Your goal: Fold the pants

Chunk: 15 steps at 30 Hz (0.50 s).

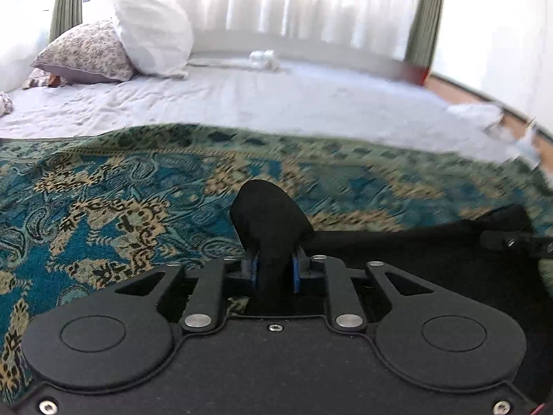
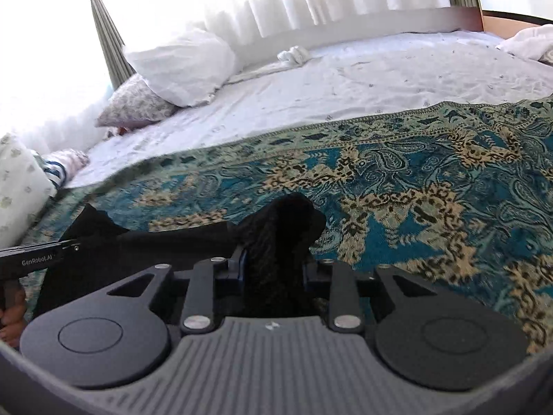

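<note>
The black pants lie stretched over a teal and gold patterned blanket on the bed. My left gripper is shut on a bunched fold of the black cloth, which bulges up above its blue pads. In the right wrist view my right gripper is shut on another thick bunch of the pants. A taut band of black cloth runs left from it toward the other gripper's body. In the left wrist view the right gripper's finger shows at the right edge over the black cloth.
Beyond the blanket spreads a white bed sheet. A white pillow and a floral pillow lean at the far left. A knotted white cloth lies near the curtain. A person's fingers hold the other gripper's handle.
</note>
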Each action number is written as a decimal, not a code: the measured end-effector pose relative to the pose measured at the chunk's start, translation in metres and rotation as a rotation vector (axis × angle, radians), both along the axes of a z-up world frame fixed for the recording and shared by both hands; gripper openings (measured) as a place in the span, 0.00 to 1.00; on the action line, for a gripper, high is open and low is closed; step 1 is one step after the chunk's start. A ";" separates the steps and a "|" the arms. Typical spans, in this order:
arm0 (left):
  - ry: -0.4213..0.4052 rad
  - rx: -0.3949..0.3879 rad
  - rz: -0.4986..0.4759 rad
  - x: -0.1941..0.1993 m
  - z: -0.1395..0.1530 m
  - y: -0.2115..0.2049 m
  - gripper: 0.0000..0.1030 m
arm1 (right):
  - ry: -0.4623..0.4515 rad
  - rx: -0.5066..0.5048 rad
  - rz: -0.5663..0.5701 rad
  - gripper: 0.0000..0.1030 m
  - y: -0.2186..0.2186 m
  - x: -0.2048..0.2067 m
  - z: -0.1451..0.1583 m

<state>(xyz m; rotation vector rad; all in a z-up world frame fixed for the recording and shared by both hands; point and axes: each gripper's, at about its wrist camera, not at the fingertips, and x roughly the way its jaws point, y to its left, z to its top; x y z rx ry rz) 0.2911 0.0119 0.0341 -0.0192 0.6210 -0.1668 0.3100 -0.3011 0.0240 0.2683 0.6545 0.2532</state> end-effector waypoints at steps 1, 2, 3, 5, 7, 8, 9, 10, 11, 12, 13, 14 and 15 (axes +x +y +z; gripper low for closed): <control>0.004 0.020 0.004 0.002 -0.004 -0.002 0.25 | 0.004 -0.011 -0.006 0.33 0.002 0.002 -0.003; 0.005 0.025 0.005 0.003 -0.007 -0.002 0.26 | 0.008 -0.014 -0.010 0.34 0.002 0.003 -0.007; 0.004 0.022 0.006 0.002 -0.011 -0.001 0.30 | 0.012 -0.006 -0.015 0.35 0.000 0.003 -0.010; 0.007 0.000 0.011 0.002 -0.016 0.003 0.36 | 0.015 0.015 -0.025 0.39 -0.004 0.001 -0.014; 0.018 -0.010 0.024 0.003 -0.016 0.006 0.42 | 0.017 0.026 -0.037 0.41 -0.006 0.000 -0.014; 0.021 -0.008 0.031 0.003 -0.015 0.007 0.47 | 0.016 0.018 -0.042 0.45 -0.005 -0.001 -0.013; 0.022 -0.002 0.042 0.002 -0.013 0.008 0.49 | 0.013 0.001 -0.050 0.48 -0.003 -0.002 -0.011; 0.023 0.005 0.055 0.000 -0.012 0.008 0.53 | 0.009 -0.024 -0.061 0.55 0.000 -0.005 -0.008; 0.024 0.007 0.063 -0.003 -0.010 0.009 0.55 | 0.001 -0.043 -0.069 0.60 0.001 -0.008 -0.005; 0.026 0.009 0.073 -0.006 -0.007 0.011 0.57 | -0.007 -0.059 -0.076 0.61 0.002 -0.012 -0.002; 0.029 0.015 0.084 -0.011 -0.005 0.012 0.61 | -0.020 -0.076 -0.085 0.62 0.004 -0.018 0.003; 0.030 0.023 0.095 -0.015 -0.002 0.013 0.65 | -0.034 -0.094 -0.092 0.66 0.004 -0.023 0.007; 0.028 0.034 0.105 -0.022 0.000 0.013 0.67 | -0.055 -0.124 -0.102 0.66 0.006 -0.031 0.012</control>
